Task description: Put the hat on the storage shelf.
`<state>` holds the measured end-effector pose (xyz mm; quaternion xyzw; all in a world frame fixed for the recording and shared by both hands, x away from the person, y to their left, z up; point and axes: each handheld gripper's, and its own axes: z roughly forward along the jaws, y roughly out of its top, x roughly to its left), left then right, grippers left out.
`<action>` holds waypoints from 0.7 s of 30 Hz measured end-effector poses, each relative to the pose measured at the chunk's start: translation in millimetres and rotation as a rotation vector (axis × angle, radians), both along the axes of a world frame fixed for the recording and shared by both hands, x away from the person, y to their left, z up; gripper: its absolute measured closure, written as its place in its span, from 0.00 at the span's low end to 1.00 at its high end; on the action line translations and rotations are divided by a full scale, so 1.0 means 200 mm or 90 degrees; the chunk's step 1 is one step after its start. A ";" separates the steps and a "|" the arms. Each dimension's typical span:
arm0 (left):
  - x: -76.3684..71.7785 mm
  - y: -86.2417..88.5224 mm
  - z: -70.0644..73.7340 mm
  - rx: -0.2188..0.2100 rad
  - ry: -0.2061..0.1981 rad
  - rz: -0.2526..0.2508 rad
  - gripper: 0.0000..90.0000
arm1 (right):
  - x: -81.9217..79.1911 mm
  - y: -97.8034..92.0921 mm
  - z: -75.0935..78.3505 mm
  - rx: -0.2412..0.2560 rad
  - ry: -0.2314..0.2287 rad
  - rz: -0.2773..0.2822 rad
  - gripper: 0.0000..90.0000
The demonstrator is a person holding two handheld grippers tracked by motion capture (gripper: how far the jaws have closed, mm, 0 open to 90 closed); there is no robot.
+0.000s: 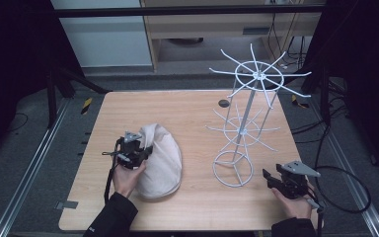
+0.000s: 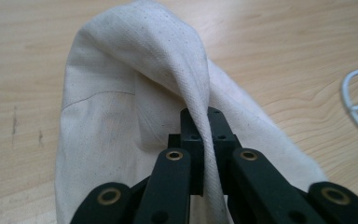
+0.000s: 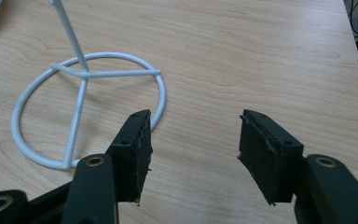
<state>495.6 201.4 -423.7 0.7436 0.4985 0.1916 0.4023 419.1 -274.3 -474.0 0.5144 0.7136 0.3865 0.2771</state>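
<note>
We are holding a gripper in each hand at the near edge of the wooden table (image 1: pixel 192 106). Nearest, at the right, the right gripper (image 3: pixel 193 140) is hovering with its jaws spread wide and nothing between them; the right gripper view is showing bare wood in the gap. In the high view that right gripper (image 1: pixel 282 180) is sitting just right of the white wire rack (image 1: pixel 249 113), apart from its base ring.

At the left, the left gripper (image 2: pixel 204 135) is pinching a raised fold of the cream cloth cap (image 2: pixel 135 107); its jaws are pressed together on the fabric ridge. From above, the left gripper (image 1: pixel 134 150) is sitting on the cap's left edge, and the cap (image 1: pixel 163 160) is lying in the near-left part of the table, well apart from the rack. Its long axis is running near to far, slightly tilted, with the narrower end pointing away from us and the broader rounded end toward us.

The left gripper view is showing the twill weave and the pinched ridge, which the high view is blurring. The right gripper view is showing the rack's base ring (image 3: pixel 88 107) with its three spokes and upright pole close up; the high view is adding the rack's two tiers of radiating arms.

Farther back, a small dark disc (image 1: pixel 223 103) is lying on the table near the rack.
</note>
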 end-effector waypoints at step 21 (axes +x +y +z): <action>-0.29 0.02 0.40 -0.100 -0.188 -0.060 0.98 | 0.00 -0.01 0.01 -0.003 -0.009 0.000 0.49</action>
